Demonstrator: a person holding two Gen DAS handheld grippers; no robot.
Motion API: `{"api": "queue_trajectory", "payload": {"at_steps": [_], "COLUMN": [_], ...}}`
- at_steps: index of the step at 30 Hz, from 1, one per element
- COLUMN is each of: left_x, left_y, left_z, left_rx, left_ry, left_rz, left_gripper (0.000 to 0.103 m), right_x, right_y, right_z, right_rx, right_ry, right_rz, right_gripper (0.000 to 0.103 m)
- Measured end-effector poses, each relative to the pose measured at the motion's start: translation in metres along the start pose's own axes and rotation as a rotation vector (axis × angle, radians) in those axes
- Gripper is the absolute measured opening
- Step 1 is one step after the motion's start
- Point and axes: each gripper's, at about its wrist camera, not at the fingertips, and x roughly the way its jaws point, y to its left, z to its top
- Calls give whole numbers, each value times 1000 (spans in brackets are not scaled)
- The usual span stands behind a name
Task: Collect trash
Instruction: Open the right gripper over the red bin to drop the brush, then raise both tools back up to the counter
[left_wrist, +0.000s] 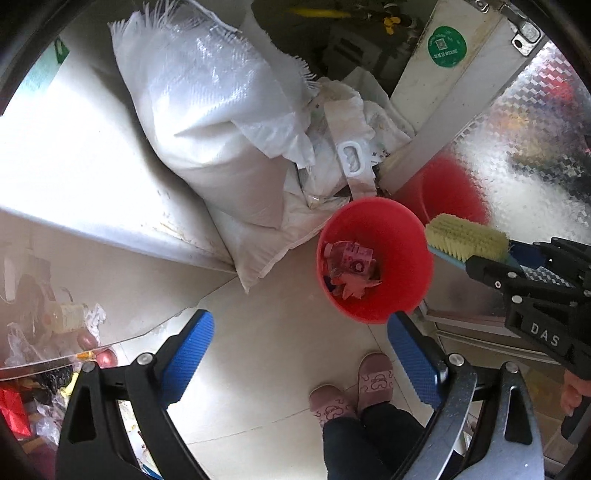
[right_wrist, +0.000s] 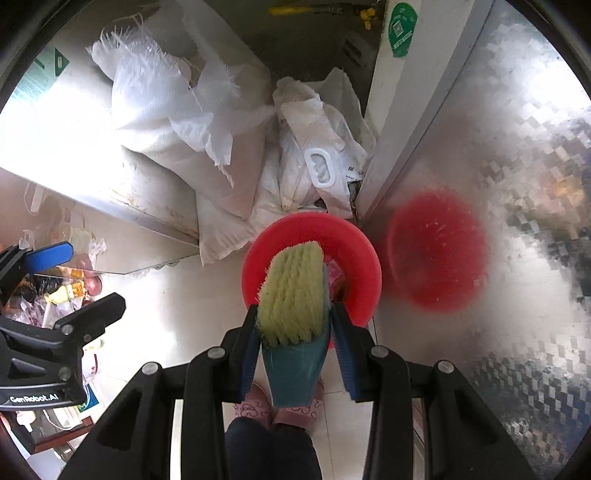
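Red bin (left_wrist: 375, 258) on floor tiles beside white sacks (left_wrist: 207, 122), pink trash (left_wrist: 351, 267) inside; left gripper (left_wrist: 299, 360) jaws wide, nothing between | right wrist: right gripper (right_wrist: 295, 363) clamped on brush (right_wrist: 291, 295), bristles over bin (right_wrist: 354, 240); slippers (right_wrist: 255, 408) below.

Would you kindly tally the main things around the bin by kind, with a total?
Red bins: 1
Brushes: 1, held in the right tool
Big white sacks: 1
Pink slippers: 2
Total: 5
The red blur on the metal panel is the bin's reflection, not counted.
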Motion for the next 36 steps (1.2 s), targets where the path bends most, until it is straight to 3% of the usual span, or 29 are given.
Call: {"api": "queue_trajectory", "payload": {"at_steps": [12,17,22,28,36], "left_x": [0,-3,-16,-53,-136], "left_y": [-1,-4,-8,-7,-1], "left_z": [-7,-10,-14,-22,-36], "left_rx": [-15,-5,4,4,-4], "left_ry": [-4,-8,-35,-60,-107], "left_rz": [-21,-22,-8,-3,24], "left_gripper": [94,94,94,94,94], "right_x": [3,-2,-15,-55,-130], "right_y": [0,-5,-4,-1,20], "right_z": [-2,-5,-10,-16,-22], "right_rx": [13,36,39,38,23], "right_ry": [8,7,-13,-54,-105], "right_rz": [-47,-33,-32,-17,10], "right_gripper": [35,66,73,73,73]}}
